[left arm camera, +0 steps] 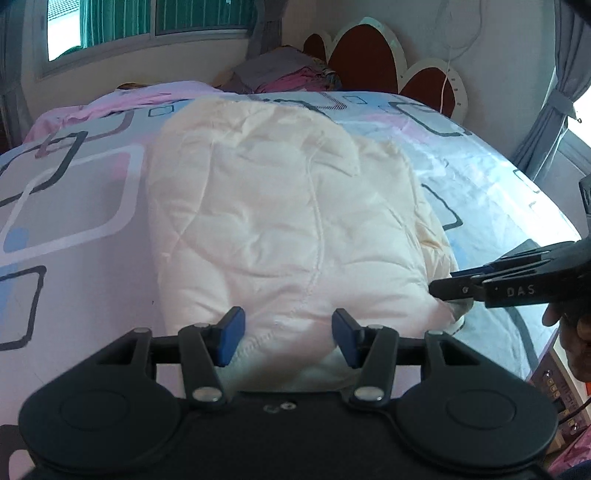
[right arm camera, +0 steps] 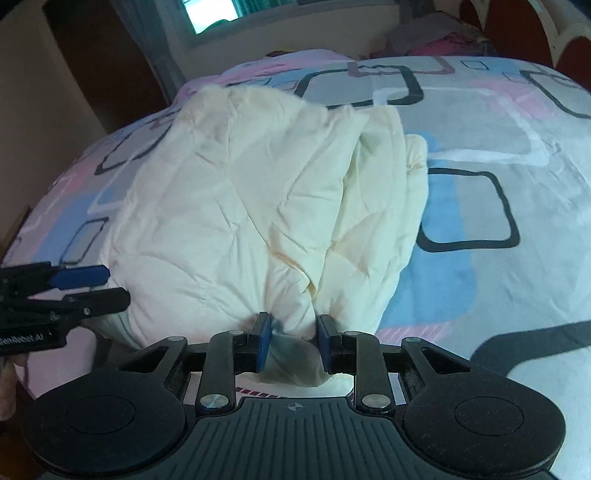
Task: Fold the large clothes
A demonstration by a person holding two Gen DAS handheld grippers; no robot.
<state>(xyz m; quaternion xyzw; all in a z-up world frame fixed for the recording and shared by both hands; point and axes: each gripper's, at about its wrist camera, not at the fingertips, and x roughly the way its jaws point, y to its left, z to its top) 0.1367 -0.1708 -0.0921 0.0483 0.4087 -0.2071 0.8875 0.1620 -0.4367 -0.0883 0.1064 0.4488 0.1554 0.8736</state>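
Observation:
A cream quilted cloth (left arm camera: 284, 206) lies folded in a thick stack on the bed; it also shows in the right wrist view (right arm camera: 236, 206). My left gripper (left arm camera: 286, 338) is open at the cloth's near edge, its blue pads apart with cloth between them. My right gripper (right arm camera: 293, 341) is part closed on a bunched near corner of the cloth (right arm camera: 291, 354). From the left wrist view the right gripper (left arm camera: 443, 284) comes in from the right at the cloth's right corner. From the right wrist view the left gripper (right arm camera: 92, 284) sits at the cloth's left edge, open.
The bed sheet (left arm camera: 74, 206) has pink, blue and grey squares. A pile of pink and grey clothes (left arm camera: 288, 74) lies at the far end by the red headboard (left arm camera: 365, 55). A window (left arm camera: 147, 26) is behind, grey curtains (left arm camera: 550, 110) at right.

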